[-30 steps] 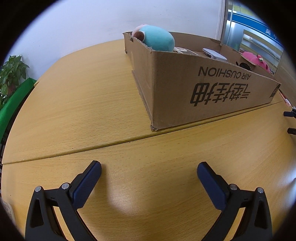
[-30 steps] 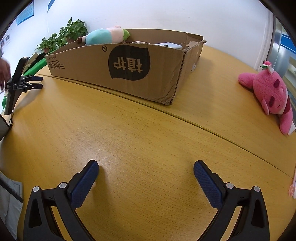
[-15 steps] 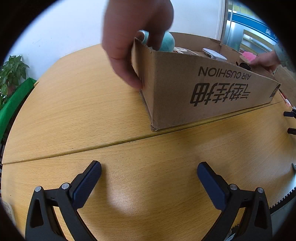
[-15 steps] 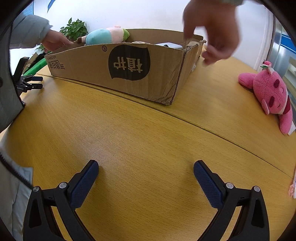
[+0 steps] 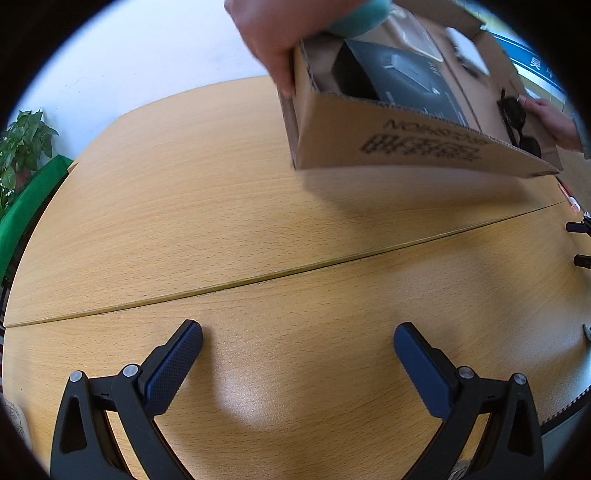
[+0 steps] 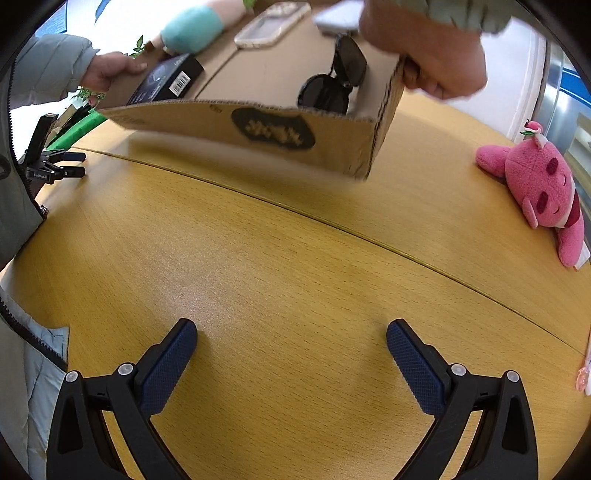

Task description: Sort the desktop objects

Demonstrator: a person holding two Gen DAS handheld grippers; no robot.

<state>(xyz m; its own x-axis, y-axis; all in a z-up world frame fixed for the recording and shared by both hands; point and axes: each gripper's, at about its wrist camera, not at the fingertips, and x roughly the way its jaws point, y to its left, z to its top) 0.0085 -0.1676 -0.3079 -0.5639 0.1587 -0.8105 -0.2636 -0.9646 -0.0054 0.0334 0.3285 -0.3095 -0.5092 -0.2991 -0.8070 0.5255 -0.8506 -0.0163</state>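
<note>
Two bare hands hold a brown cardboard box (image 5: 406,144) lifted off the wooden table and tilted toward me; it also shows in the right wrist view (image 6: 280,129). Inside lie a black box (image 5: 399,77), black sunglasses (image 6: 336,81), a phone case (image 6: 269,26) and a teal plush toy (image 6: 192,29). My left gripper (image 5: 297,354) is open and empty, resting low on the table. My right gripper (image 6: 291,350) is open and empty too, low on the table. A pink plush toy (image 6: 543,192) lies on the table at the right.
The left gripper lying on the table shows at the left edge of the right wrist view (image 6: 48,162). A potted plant (image 5: 22,147) and a green object (image 5: 26,214) stand beyond the table's left edge. A seam crosses the table (image 5: 258,284).
The hands have taken hold of the box at both ends, lifted it off the table and tipped it toward me. Both grippers have stayed still and open.
</note>
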